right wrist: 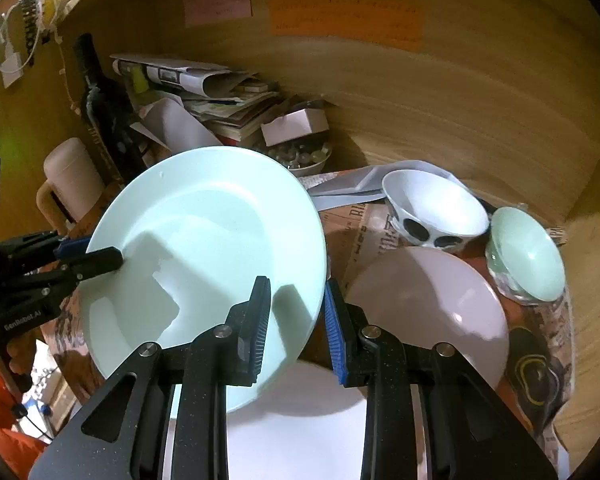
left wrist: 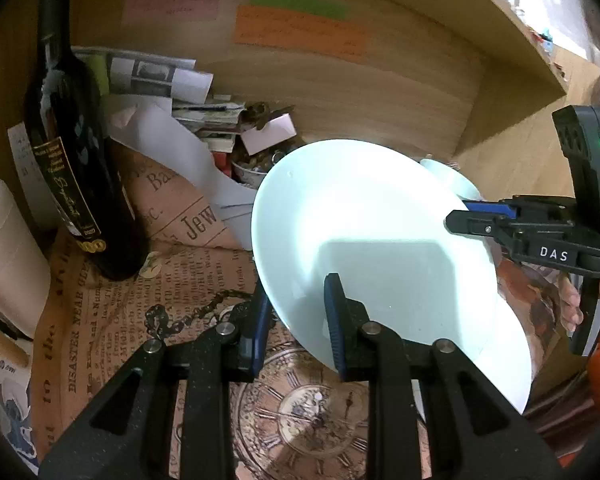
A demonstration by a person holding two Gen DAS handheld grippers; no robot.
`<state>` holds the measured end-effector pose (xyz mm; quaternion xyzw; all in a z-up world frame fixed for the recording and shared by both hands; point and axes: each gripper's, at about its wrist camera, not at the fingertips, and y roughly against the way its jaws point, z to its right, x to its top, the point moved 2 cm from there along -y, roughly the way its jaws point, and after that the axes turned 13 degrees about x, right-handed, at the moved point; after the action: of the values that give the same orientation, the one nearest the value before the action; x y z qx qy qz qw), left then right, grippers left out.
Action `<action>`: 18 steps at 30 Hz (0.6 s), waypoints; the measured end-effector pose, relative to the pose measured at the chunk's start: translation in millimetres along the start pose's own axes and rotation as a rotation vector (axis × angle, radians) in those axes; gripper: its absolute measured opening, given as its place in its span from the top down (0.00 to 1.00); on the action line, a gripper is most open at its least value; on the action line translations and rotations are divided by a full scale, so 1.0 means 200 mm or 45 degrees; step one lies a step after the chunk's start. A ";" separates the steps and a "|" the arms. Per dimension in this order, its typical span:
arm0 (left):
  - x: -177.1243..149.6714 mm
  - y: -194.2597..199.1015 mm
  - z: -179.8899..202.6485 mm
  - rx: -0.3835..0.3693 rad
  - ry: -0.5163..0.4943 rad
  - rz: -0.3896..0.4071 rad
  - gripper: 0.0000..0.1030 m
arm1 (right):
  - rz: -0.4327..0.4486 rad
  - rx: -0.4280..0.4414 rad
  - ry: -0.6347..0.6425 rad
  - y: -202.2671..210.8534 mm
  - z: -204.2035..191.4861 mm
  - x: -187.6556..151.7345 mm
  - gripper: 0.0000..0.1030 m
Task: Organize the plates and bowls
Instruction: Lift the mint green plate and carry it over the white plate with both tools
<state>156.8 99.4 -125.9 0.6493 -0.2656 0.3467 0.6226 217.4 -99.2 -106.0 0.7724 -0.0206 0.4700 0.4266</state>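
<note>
A pale mint-green plate (left wrist: 364,216) (right wrist: 204,240) hangs tilted above the paper-covered table, carried by both grippers. My left gripper (left wrist: 298,292) is shut on the plate's near-left rim, one blue pad under it and one on top. In the right wrist view the left gripper (right wrist: 100,254) reaches in from the left edge. My right gripper (right wrist: 296,284) is shut on the plate's opposite rim, and it enters the left wrist view from the right (left wrist: 462,214). A white plate (right wrist: 300,412) (left wrist: 512,364) lies below the mint one.
Right of the plates sit a pinkish plate (right wrist: 432,304), a white bowl with black spots (right wrist: 436,208) and a small green bowl (right wrist: 528,256). A dark wine bottle (left wrist: 72,152), a beige mug (right wrist: 72,180), stacked papers (right wrist: 220,96) and a dish of marbles (right wrist: 300,158) crowd the back left. Wooden walls enclose the nook.
</note>
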 end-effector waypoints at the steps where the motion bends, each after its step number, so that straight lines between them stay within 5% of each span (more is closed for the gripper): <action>1: -0.01 0.01 0.01 -0.003 -0.002 0.004 0.75 | 0.008 -0.002 -0.001 0.02 0.00 -0.01 0.76; 18: -0.10 0.17 0.19 -0.037 -0.062 0.032 0.75 | 0.095 -0.036 -0.052 0.25 -0.02 -0.22 0.76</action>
<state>123.2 57.9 -120.0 0.6449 -0.2939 0.3347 0.6210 167.5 -144.9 -106.4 0.7744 -0.0647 0.4694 0.4192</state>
